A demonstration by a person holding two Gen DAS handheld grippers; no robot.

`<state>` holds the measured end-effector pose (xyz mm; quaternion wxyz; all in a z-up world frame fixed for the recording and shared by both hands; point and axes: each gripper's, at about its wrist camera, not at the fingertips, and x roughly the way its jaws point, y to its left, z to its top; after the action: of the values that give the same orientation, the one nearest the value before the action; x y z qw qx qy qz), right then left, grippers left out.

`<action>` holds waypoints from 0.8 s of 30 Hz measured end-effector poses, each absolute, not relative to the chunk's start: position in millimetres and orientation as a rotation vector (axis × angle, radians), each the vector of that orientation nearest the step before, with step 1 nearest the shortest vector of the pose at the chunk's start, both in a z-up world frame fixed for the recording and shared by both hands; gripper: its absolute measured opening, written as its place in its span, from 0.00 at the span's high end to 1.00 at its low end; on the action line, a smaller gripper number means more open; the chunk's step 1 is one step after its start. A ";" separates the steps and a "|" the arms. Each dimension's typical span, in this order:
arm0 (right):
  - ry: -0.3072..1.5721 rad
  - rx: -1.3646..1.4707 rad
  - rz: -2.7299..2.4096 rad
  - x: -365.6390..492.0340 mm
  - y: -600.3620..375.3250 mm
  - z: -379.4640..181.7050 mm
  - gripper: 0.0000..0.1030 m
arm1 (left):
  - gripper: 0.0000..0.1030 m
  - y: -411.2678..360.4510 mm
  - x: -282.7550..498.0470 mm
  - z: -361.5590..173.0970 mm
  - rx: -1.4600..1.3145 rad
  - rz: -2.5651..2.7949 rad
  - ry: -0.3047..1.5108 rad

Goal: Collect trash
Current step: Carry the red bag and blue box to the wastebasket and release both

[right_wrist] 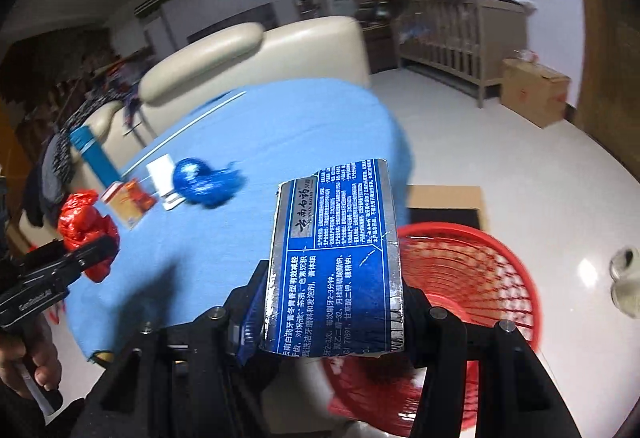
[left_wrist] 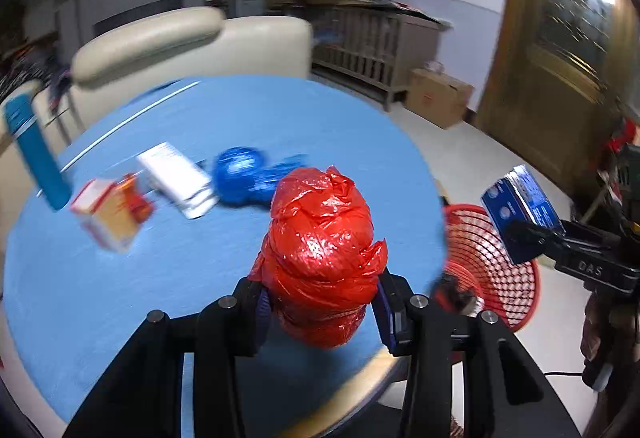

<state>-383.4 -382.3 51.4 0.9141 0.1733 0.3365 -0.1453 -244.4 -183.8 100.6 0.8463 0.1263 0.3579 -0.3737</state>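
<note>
red crinkled plastic bag wad [left_wrist: 320, 254] sits clamped in the left gripper [left_wrist: 320, 302] above the round blue table [left_wrist: 200, 278]. the right gripper [right_wrist: 332, 302] pinches a blue printed carton [right_wrist: 340, 258] over the red mesh basket [right_wrist: 472, 278]. likely step: dropping. next, the right jaws must part above the basket.

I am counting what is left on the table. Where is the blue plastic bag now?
The blue plastic bag lies on the blue table, beside the white box and beyond the held red bag.
</note>
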 end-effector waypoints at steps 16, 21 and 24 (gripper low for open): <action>0.717 0.467 -0.442 -443.1 -456.7 11.7 0.45 | 0.56 -322.7 -310.8 74.5 0.467 -1.039 0.806; 0.731 0.493 -0.458 -448.0 -469.3 1.2 0.44 | 0.56 -343.5 -313.8 65.6 0.487 -1.063 0.840; 0.740 0.506 -0.462 -448.2 -473.6 -4.3 0.44 | 0.56 -354.4 -314.6 61.3 0.497 -1.070 0.857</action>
<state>-448.2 -473.6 -4.3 0.8754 0.2425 0.3547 -0.2215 -314.6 -354.4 61.3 0.7456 0.2272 0.3916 -0.4889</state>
